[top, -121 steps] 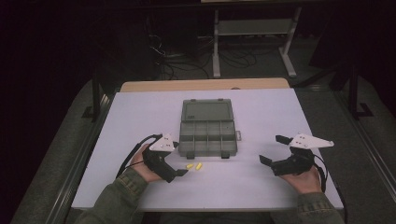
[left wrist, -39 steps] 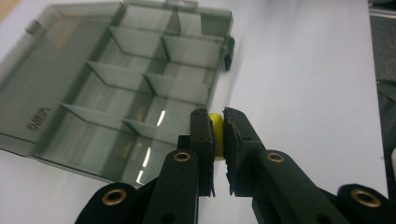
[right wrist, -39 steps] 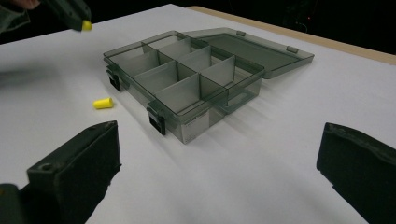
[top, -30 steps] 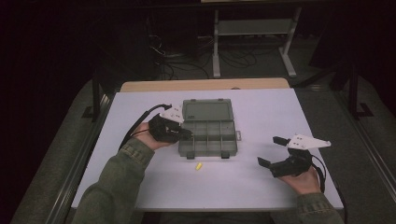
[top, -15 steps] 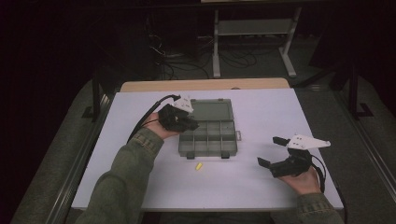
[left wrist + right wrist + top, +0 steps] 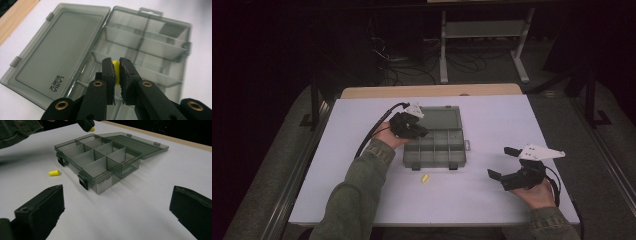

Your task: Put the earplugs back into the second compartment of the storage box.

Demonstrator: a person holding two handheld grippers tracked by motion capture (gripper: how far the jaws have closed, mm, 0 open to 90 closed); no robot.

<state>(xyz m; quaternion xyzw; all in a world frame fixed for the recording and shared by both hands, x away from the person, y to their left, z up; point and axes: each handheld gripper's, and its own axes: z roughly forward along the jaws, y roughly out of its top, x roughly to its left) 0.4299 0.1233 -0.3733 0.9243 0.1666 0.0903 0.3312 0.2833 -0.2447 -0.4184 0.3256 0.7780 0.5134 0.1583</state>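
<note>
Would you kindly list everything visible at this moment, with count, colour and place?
Compartment box: one, smoky grey, table centre, lid open flat.
Earplug, held: one, yellow, between the left hand-held gripper's jaws above the box.
Earplug, loose: one, yellow, on the table near the box's front edge.
Table: one, white top with a wooden far edge.
Metal stand: one, grey, on the floor behind the table.
Cables: several, dark, on the floor behind.
Left hand-held gripper: black, shut on the earplug.
Right hand-held gripper: black, open, at the table's right.
</note>
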